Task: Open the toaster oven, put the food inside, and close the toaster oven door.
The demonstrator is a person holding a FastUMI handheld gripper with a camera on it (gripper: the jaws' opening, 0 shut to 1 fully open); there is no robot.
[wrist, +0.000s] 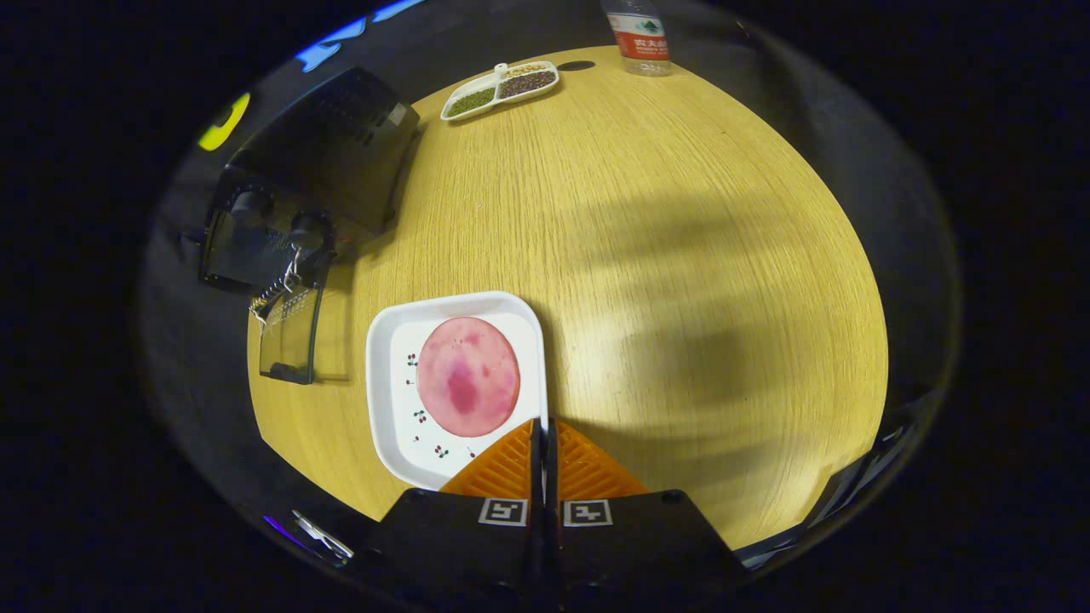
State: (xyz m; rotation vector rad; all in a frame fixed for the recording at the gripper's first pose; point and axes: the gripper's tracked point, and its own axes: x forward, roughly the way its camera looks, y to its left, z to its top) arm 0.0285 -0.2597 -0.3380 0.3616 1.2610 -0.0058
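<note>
A white square plate [400, 426] lies on the wooden table [681, 281] and carries a round pink slice of food [467, 376]. My gripper [542, 426] is shut, its fingertips pinching the plate's near right rim. Beyond the plate to the left stands the black toaster oven [332, 153] with two knobs. Its glass door [289, 336] hangs open, folded down toward the plate, and a wire rack [271, 295] shows at the oven's mouth.
A white divided dish of beans [500, 88] sits at the far edge of the table. A water bottle [640, 34] stands to its right. The table's wide right side is bare wood under a shadow.
</note>
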